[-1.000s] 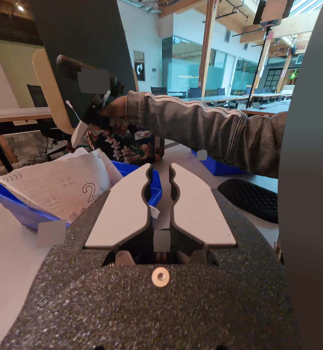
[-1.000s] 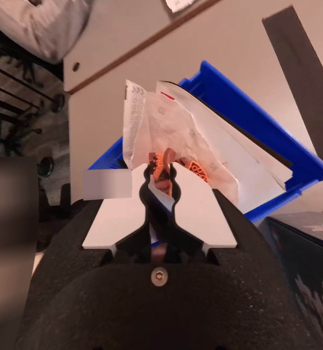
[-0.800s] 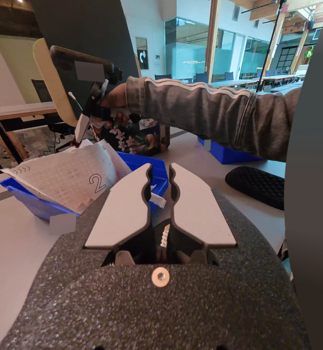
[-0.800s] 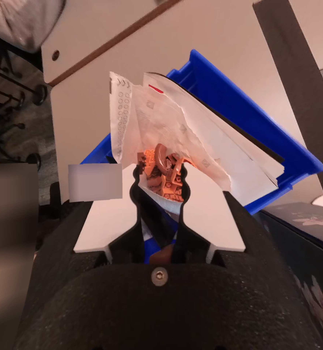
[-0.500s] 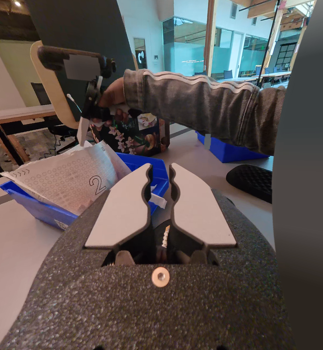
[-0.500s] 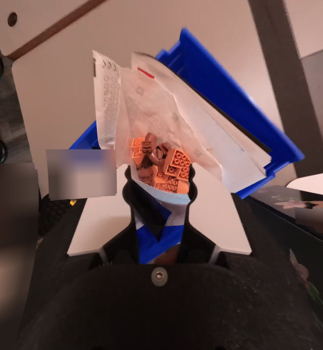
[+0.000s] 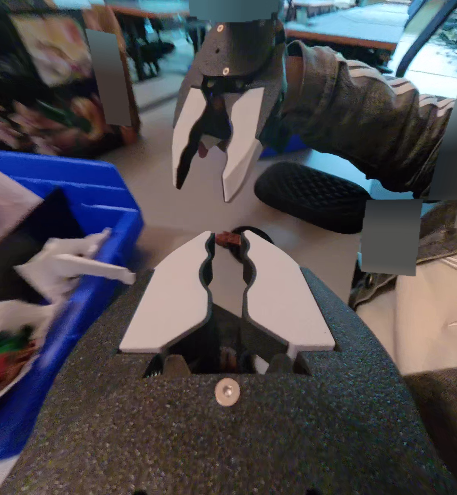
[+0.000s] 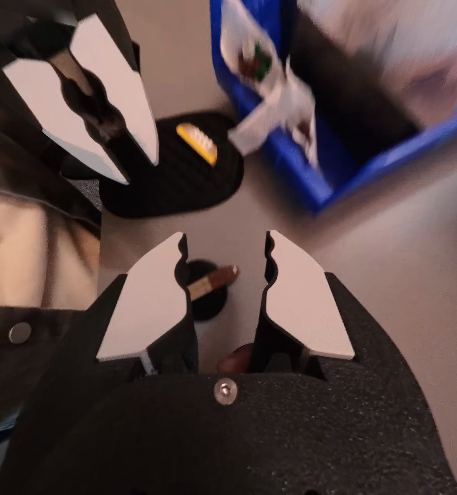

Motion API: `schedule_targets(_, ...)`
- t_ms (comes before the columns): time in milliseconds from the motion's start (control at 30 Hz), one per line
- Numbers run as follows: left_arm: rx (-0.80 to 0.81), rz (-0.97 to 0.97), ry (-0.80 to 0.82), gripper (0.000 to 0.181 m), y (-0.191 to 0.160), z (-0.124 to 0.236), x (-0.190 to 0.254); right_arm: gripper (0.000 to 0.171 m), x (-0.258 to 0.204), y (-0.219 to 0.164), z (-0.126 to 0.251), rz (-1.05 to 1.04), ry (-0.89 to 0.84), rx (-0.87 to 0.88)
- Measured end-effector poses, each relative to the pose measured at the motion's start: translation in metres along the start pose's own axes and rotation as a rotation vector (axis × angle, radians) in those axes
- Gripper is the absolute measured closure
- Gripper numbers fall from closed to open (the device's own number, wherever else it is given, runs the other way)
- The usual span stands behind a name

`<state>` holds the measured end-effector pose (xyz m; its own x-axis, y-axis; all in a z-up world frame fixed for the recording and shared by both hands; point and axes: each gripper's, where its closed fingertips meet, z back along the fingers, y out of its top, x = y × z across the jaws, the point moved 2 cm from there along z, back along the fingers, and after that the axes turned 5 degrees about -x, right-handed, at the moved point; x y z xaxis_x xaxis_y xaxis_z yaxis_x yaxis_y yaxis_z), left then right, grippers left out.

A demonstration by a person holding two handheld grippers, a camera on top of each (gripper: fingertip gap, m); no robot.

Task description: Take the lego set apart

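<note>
Surface: pale grey table [image 8: 356,267], matte and bare between the grippers.
Room: open workspace behind, with long tables and bright windows, all blurred.
Grippers: two. Your left gripper [image 7: 227,241] has its jaws drawn close with a narrow slot between them. Your right gripper [image 8: 226,235] hangs over the table with its jaws spread wide and nothing between them.
Lego piece: one brown-and-tan lego piece [image 8: 212,281] lies across a small black disc [image 8: 208,302] on the table, below the gap of your right gripper. In the left wrist view its brown end shows exactly at your left fingertips; whether they pinch it or it lies just beyond them cannot be told.
Yellow brick: one [image 8: 196,143], resting on a black oval mat [image 8: 174,187].
Blue bin: one [image 7: 101,187] in full view, on your left, holding white paper bags [image 7: 69,259] of loose bricks, too blurred to count.
Box: one dark floral box [image 7: 34,107] behind the bin.
Sleeve: one grey sleeve [image 7: 356,107] above your right gripper.
</note>
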<state>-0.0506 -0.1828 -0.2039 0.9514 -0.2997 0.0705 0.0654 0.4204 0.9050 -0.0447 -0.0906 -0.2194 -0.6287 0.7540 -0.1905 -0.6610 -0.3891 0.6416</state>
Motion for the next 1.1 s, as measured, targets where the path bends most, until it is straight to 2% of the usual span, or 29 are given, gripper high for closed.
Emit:
schedule_targets(100,-0.182,0.025,-0.028,0.158,-0.023,-0.035,0.011,0.111,-0.004,-0.058,-0.014,-0.131,0.037,-0.077)
schedule_targets(200,-0.346,0.004,0.017,0.149,-0.047,-0.06,0.015,0.115,-0.011,-0.081,-0.024,-0.217,0.134,-0.04)
schedule_targets(300,-0.46,-0.025,0.094,0.146,-0.06,-0.069,0.011,0.122,-0.011,-0.082,-0.026,-0.224,0.164,-0.02)
schedule_targets(467,-0.529,-0.025,0.049,0.15,-0.068,-0.075,0.015,0.144,-0.019,-0.082,-0.032,-0.234,0.193,-0.113)
schedule_targets(533,-0.531,-0.026,0.03,0.153,-0.068,-0.075,0.018,0.145,-0.02,-0.081,-0.032,-0.228,0.18,-0.125)
schedule_targets(633,-0.52,-0.024,0.025,0.154,-0.068,-0.074,0.018,0.161,-0.028,-0.063,-0.02,-0.207,0.245,0.057)
schedule_targets(667,-0.506,-0.023,0.035,0.158,-0.066,-0.074,0.017,0.167,-0.034,-0.057,-0.014,-0.197,0.288,0.122)
schedule_targets(767,-0.375,0.012,-0.022,0.16,-0.05,-0.068,0.02,0.167,-0.039,-0.05,-0.003,-0.119,0.237,0.242)
schedule_targets(833,-0.19,0.034,-0.096,0.162,-0.028,-0.058,0.024,0.167,-0.045,-0.04,0.013,-0.094,0.245,0.384)
schedule_targets(933,0.169,0.04,-0.258,0.154,0.018,-0.035,0.04,0.167,-0.058,-0.019,0.044,-0.045,0.306,0.644)
schedule_targets(1000,0.325,0.058,-0.302,0.154,0.04,-0.024,0.046,0.167,-0.069,-0.008,0.058,-0.003,0.35,0.766)
schedule_targets(1100,0.361,0.013,-0.285,0.159,0.049,-0.025,0.051,0.167,-0.078,0.001,0.064,0.023,0.358,0.872)
